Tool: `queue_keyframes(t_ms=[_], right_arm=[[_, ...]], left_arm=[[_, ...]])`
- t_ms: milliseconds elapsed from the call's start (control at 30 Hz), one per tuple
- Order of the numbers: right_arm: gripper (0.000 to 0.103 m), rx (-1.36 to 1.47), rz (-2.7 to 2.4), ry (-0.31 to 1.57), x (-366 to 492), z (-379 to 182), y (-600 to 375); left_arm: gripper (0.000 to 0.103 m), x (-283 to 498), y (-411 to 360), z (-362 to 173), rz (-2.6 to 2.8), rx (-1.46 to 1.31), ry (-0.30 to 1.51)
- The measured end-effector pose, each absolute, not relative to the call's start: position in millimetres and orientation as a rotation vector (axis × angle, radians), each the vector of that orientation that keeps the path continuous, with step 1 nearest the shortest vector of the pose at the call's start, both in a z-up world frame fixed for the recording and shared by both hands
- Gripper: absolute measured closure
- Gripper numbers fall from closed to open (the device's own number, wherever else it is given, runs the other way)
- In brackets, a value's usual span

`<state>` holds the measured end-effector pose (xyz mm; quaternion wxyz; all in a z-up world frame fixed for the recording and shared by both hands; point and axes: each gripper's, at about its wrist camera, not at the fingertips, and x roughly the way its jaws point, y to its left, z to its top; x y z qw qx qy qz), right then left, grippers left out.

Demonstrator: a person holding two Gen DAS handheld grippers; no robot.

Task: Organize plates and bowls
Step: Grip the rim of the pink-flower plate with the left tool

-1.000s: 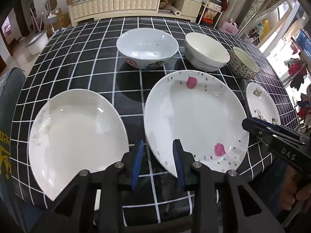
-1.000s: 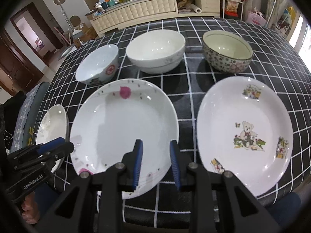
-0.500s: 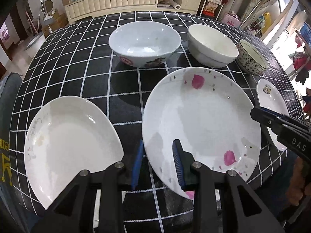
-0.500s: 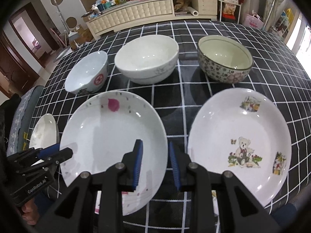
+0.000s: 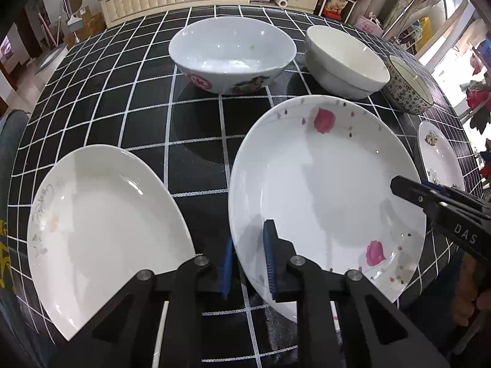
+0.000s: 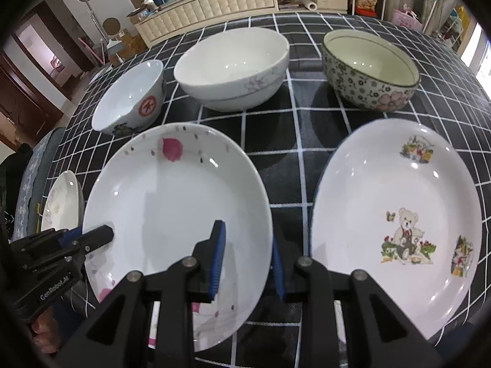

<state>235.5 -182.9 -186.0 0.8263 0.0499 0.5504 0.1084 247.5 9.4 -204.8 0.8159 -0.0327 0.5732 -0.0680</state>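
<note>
White porcelain fills the left wrist view: the rose-petal plate (image 5: 325, 190) lies flat on the checked tablecloth (image 5: 196, 141), the plain plate (image 5: 101, 227) beside its left rim, three bowls behind it, and the left gripper (image 5: 248, 260) straddles its near-left rim, jaws parted, not yet pinching. From the right wrist view, the right gripper (image 6: 247, 260) straddles that plate's opposite rim likewise unclenched, the bear plate (image 6: 396, 227) just beyond. Judging by this, the step in hand is seizing the rose-petal plate from both sides; next, both claws must close on the rim and lift evenly toward a neighbouring plate.
</note>
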Motion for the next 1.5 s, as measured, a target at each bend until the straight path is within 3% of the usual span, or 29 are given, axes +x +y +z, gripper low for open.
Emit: queue_keyframes(t_ms=[833, 1500], right_arm=[[0.076, 0.039, 0.193, 1.167, 228.5, -183.9, -176.8], [0.076, 0.016, 0.231, 1.095, 210.9, -139.8, -138.4]], left_arm=[[0.084, 246.1, -6.6, -202.2, -0.098, -0.006, 1.217], [0.084, 218.0, 32.5, -155.7, -0.056, -0.064, 1.113]])
